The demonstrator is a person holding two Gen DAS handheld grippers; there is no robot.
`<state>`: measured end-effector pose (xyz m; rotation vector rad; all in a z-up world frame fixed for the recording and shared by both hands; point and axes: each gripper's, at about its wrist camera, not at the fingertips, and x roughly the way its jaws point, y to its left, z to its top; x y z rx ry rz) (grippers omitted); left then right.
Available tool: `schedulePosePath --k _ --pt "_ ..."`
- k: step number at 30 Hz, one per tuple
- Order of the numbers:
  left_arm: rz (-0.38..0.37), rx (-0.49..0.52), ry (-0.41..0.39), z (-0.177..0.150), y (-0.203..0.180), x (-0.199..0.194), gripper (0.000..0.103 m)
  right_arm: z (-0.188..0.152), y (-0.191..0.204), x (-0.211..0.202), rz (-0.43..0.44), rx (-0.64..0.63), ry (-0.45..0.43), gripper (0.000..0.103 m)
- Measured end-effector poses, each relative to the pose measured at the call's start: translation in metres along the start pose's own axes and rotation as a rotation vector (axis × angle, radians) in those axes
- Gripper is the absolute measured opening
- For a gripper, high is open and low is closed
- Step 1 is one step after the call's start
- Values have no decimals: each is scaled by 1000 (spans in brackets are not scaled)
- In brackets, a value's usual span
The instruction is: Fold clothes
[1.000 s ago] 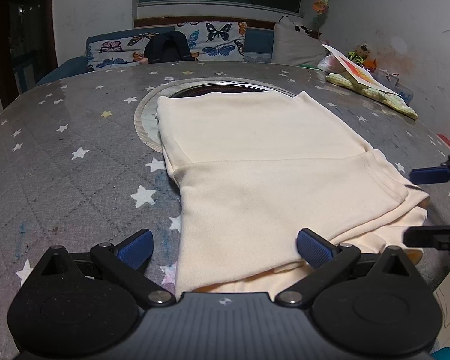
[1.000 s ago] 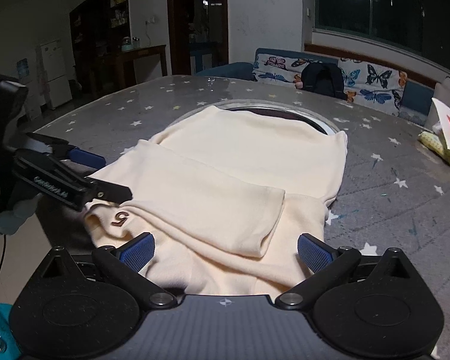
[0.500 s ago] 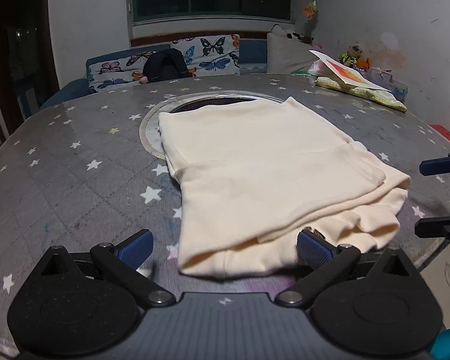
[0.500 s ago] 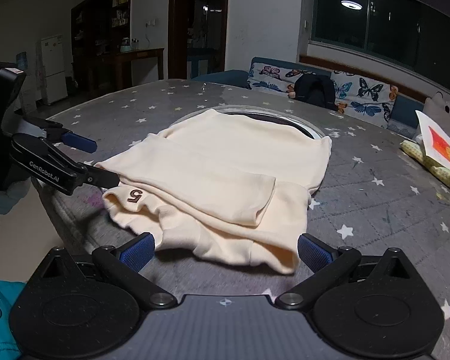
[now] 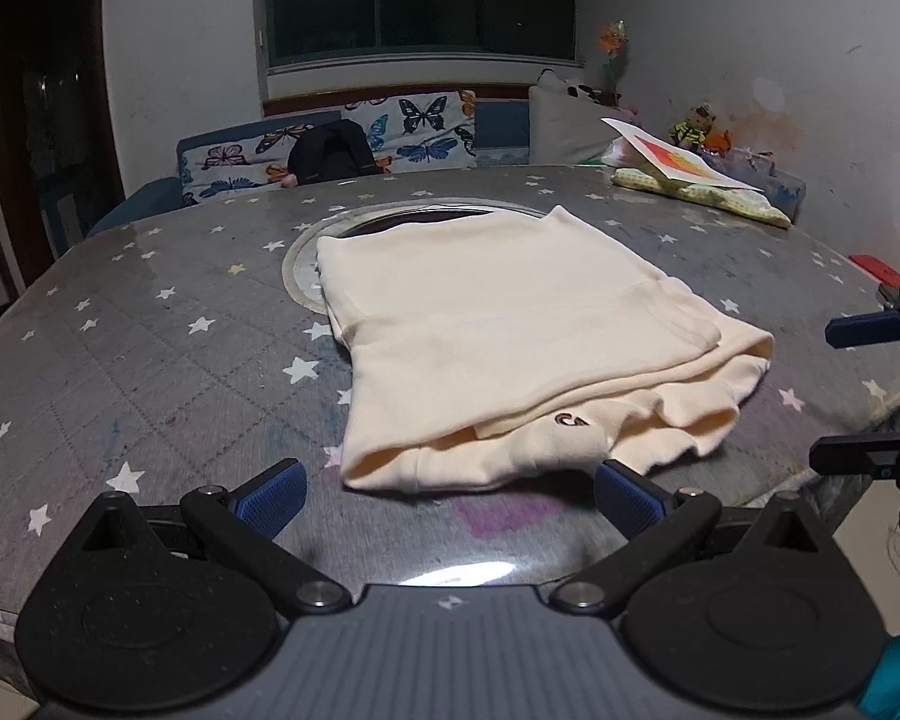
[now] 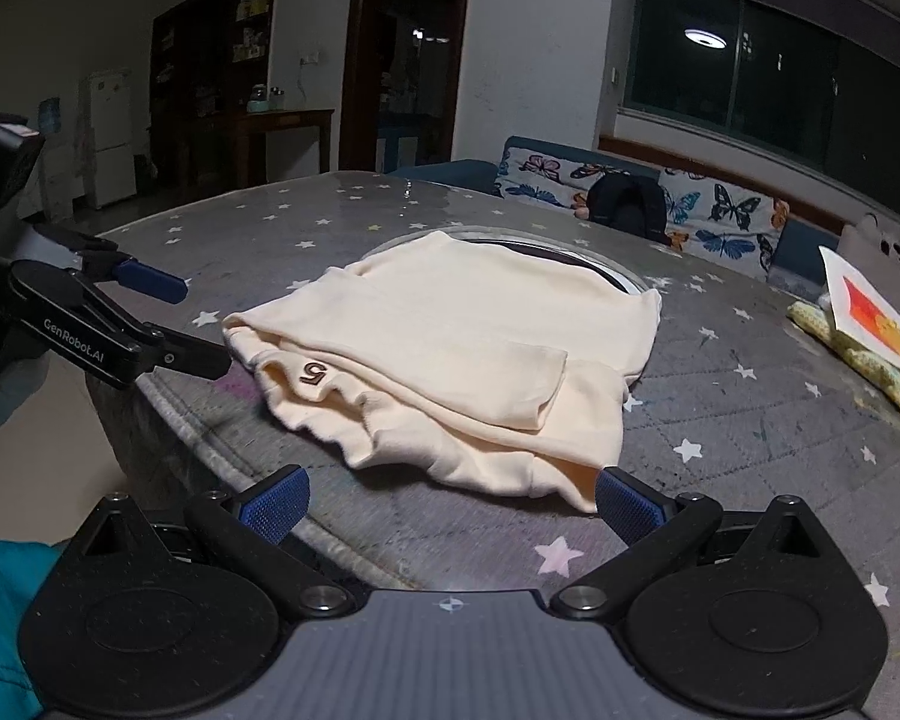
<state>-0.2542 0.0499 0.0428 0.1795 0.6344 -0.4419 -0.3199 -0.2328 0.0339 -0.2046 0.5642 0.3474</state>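
A cream knit garment (image 5: 510,348), folded into layers, lies near the edge of a grey star-patterned round table (image 5: 150,360). The left gripper (image 5: 447,495) and right gripper (image 6: 450,495) hover beside it, jaws wide, empty. Another fold likely follows, needing a grasp on the near hem.

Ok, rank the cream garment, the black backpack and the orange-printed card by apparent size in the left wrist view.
1. cream garment, clearly largest.
2. orange-printed card and black backpack: look alike; the backpack sits farther off, so no ranking.
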Motion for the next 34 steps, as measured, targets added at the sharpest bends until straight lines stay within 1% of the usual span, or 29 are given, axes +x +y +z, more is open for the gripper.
schedulePosePath --k 3,11,16,24,30,34 --pt "13 11 -17 0 -2 -4 103 0 2 -3 -5 -4 -5 103" --pt "14 -6 -22 -1 -2 -8 103 -1 3 -9 -8 -10 -15 103" --pt "25 -36 -12 0 2 -7 103 1 3 -7 3 -19 -17 103" --pt "27 -27 5 1 5 -1 103 5 0 2 22 -24 -4 103" --pt "27 -37 22 1 7 5 103 4 -2 9 33 -21 18 103" --pt "24 -36 20 1 8 5 103 6 -2 11 36 -23 19 103"
